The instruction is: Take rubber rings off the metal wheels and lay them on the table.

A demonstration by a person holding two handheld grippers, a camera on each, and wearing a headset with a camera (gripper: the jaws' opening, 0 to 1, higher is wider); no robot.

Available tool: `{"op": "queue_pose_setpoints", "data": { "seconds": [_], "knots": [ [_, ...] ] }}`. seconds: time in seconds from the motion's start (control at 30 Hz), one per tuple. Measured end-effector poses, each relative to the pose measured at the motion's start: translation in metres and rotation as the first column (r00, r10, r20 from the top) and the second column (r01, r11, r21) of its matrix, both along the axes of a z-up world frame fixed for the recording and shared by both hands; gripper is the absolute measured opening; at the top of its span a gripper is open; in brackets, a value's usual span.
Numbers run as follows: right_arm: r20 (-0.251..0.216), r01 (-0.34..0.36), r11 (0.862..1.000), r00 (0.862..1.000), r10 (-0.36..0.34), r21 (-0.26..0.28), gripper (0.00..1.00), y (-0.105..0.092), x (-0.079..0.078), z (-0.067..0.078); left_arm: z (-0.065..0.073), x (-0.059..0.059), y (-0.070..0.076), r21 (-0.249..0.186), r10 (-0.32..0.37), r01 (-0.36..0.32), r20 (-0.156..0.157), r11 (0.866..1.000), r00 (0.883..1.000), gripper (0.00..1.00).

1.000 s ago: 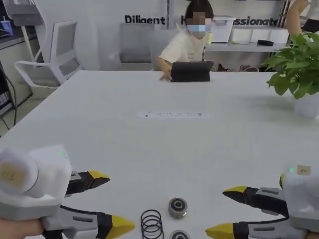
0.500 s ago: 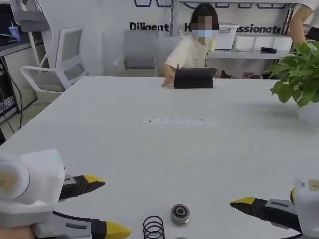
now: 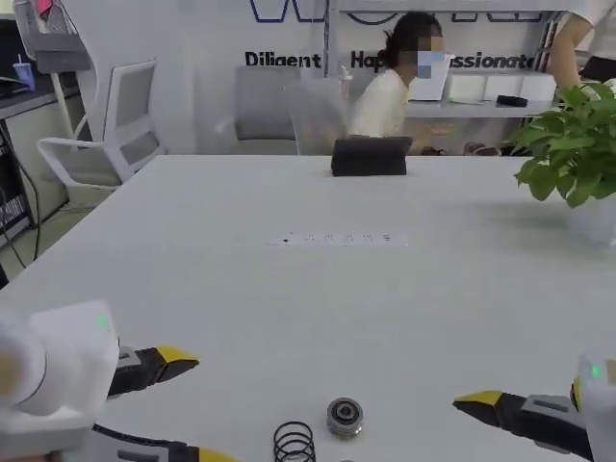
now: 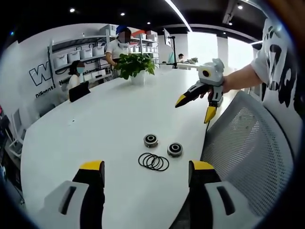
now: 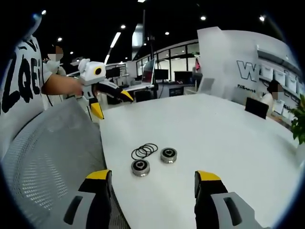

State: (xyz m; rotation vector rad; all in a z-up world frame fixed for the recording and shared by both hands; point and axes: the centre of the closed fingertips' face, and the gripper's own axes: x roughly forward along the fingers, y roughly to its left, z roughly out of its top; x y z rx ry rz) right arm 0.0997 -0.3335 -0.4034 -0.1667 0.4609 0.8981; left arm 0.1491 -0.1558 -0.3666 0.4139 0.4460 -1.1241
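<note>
A: At the near edge of the tabletop [image 3: 308, 289], right in front of the person, what is there to work on?

B: Two metal wheels [image 4: 151, 140], close together but not touching. Just beside them is a loose heap of black rubber rings [image 4: 153, 161] lying on the surface.

A: And the grippers?

B: Both hang near that edge, well apart from the wheels and from each other. The left gripper [image 5: 113, 106] has its fingers [image 4: 90, 171] spread wide with nothing between them. The right gripper [image 4: 195, 109] is the same, fingers [image 5: 206, 179] wide and empty.

A: So the step in hand is a reach?

B: I'd judge so: bring one gripper in on a wheel. Each wheel shows a dark band, but I can't tell at this size whether that is a ring left on it. To do it well, I'd pin the wheel across its rim with one gripper. The other should catch only the rubber at the edge and roll it off rather than yank, or the wheel may skid into the heap.

A: How do the things lie?

B: The wheels lie flat with their bores pointing up. Being round, they have no long axis, so any approach across the rim serves. The rings lie flat too, overlapping in a short row. Its length runs from the near edge toward the far side, alongside the wheels.
</note>
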Motion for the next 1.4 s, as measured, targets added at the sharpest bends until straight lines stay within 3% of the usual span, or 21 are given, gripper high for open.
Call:
{"op": "queue_pose_setpoints", "data": {
  "seconds": [0.47, 1.4],
  "knots": [
    [0.006, 0.004, 1.000, 1.000, -0.005, 0.020, 0.72, -0.001, -0.002, 0.007, 0.002, -0.005, 0.004, 0.001, 0.013, -0.013, -0.004, 1.000, 1.000, 0.70],
    [-0.005, 0.020, 0.999, 1.000, -0.020, 0.032, 0.77, -0.004, -0.001, 0.011, 0.007, 0.002, 0.010, -0.005, 0.028, -0.028, -0.009, 1.000, 1.000, 0.71]
  ]
}}
